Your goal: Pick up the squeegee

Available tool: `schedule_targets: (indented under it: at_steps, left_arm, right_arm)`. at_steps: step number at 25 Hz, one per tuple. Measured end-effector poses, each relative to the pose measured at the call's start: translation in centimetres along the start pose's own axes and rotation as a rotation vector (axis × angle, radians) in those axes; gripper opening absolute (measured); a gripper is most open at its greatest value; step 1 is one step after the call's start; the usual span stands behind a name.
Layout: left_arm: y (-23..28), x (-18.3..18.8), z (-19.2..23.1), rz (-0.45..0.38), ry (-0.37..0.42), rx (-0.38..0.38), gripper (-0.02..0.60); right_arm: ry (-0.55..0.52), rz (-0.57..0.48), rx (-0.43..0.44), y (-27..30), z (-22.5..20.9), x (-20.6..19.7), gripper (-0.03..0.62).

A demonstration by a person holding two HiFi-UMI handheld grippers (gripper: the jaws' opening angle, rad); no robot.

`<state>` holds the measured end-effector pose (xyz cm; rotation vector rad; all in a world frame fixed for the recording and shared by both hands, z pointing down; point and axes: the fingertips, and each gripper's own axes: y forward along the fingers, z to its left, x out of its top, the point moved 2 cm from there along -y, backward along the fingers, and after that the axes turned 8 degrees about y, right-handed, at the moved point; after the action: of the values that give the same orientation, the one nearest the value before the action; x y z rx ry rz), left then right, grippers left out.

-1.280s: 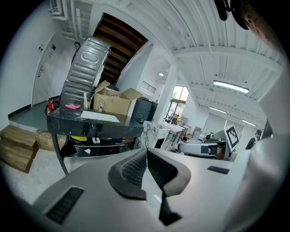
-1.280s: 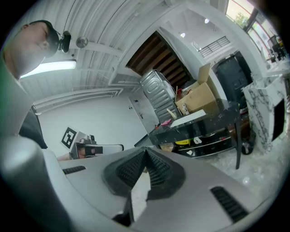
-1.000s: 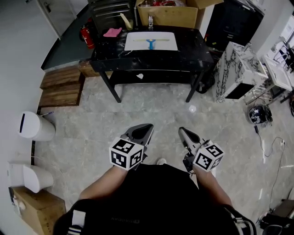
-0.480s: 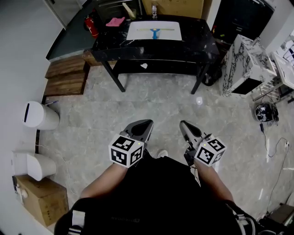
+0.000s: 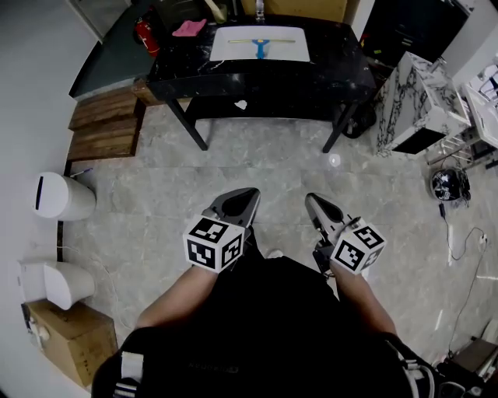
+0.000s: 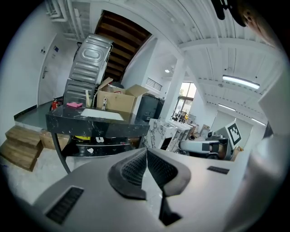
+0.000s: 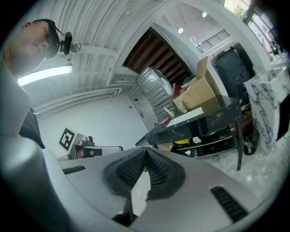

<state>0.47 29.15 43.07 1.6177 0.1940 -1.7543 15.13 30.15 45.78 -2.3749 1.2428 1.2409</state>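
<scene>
Black table (image 5: 327, 74) is standing across the grey floor, well apart from me. Item: squeegee (image 5: 260, 48), blue handle, pale crossbar, lying flat on a white sheet (image 5: 229, 48) there. I am judging approach as the step in hand (nothing reached yet); next I am needing to close in and part the jaws. Left gripper (image 5: 249, 194) and right gripper (image 5: 311, 200) are sitting clenched, empty.

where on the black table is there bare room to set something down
The black table is bare right of the white mat, out to its right edge, and along the front strip. A smaller patch lies left of the mat, in front of the pink cloth. The squeegee takes the mat; the back, by the cardboard box, is crowded.
</scene>
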Motion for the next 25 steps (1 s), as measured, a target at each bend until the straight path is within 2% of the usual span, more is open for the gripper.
schedule_targets:
  at_steps: [10,16,25]
  left_arm:
    - [4.3,4.3,7.7,-0.03,-0.01,-0.007,0.017]
    - [6.6,7.6,12.2,-0.044,0.001,-0.041,0.017]
    - [9.6,10.4,20.0,-0.053,-0.01,-0.065,0.017]
  right_arm:
    - [-0.058,0.029,-0.027,7.6,-1.8,5.2,0.009]
    - [-0.076,0.028,-0.04,12.9,-2.2,8.3,0.009]
    - [-0.059,0.014,-0.073,20.0,-3.5,11.0,0.009]
